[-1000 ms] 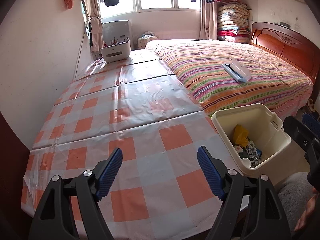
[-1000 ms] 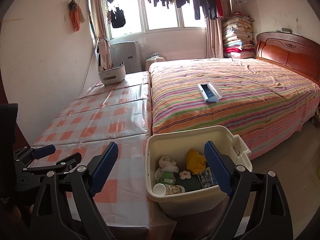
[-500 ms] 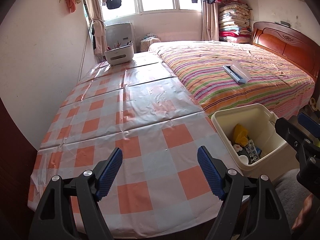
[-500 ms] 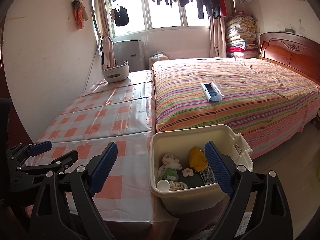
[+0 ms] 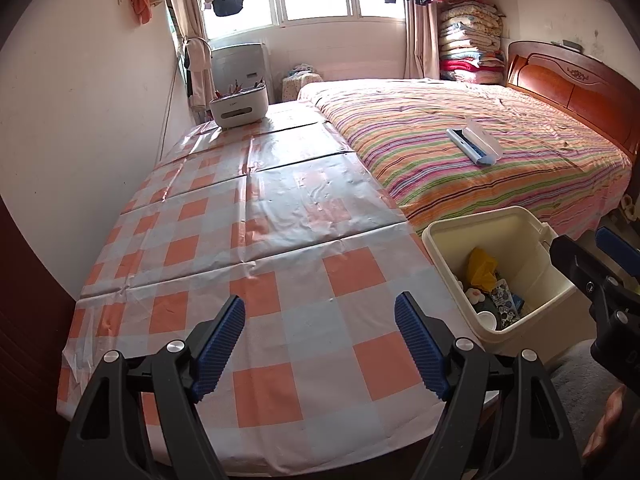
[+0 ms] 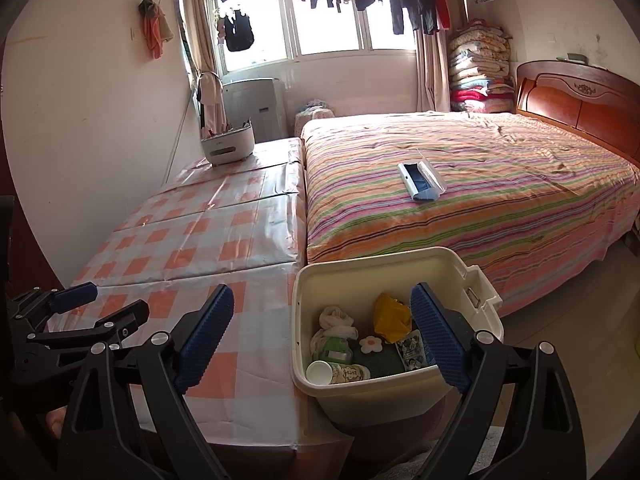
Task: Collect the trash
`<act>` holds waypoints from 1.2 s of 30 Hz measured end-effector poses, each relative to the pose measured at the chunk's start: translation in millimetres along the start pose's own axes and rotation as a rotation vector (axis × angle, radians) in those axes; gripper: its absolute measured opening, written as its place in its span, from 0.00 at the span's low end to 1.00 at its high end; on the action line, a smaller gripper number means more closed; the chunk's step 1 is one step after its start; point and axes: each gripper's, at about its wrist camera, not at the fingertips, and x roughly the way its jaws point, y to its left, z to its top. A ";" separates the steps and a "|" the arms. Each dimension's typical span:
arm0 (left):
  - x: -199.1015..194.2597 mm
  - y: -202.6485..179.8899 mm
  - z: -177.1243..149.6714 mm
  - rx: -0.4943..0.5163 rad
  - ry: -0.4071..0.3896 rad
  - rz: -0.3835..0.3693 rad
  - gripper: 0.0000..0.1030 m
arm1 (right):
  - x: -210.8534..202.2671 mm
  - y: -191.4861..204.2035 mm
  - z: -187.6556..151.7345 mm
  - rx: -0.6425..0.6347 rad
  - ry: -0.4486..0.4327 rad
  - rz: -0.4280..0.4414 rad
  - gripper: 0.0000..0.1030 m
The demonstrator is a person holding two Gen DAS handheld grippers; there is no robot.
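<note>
Left gripper [image 5: 320,344] hangs wide open over the checked tablecloth [image 5: 256,264], gripping nothing. Right gripper [image 6: 322,336] gapes just as wide, empty, its right finger above the cream bin [image 6: 400,390] holding the collected trash [image 6: 390,318].

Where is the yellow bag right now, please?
In the right wrist view, the yellow bag lies inside the cream bin, right of the white cloth.
</note>
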 end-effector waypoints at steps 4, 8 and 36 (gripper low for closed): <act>3.6 0.6 0.8 0.001 0.010 0.000 0.73 | 1.6 -0.8 0.1 0.000 0.002 0.002 0.86; 6.4 1.5 0.8 -0.006 0.015 0.000 0.73 | 4.6 -0.6 -0.5 -0.001 0.008 0.005 0.86; 3.8 -29.0 0.5 0.089 -0.037 -0.135 0.73 | 22.7 -9.4 -4.3 0.014 0.041 0.014 0.86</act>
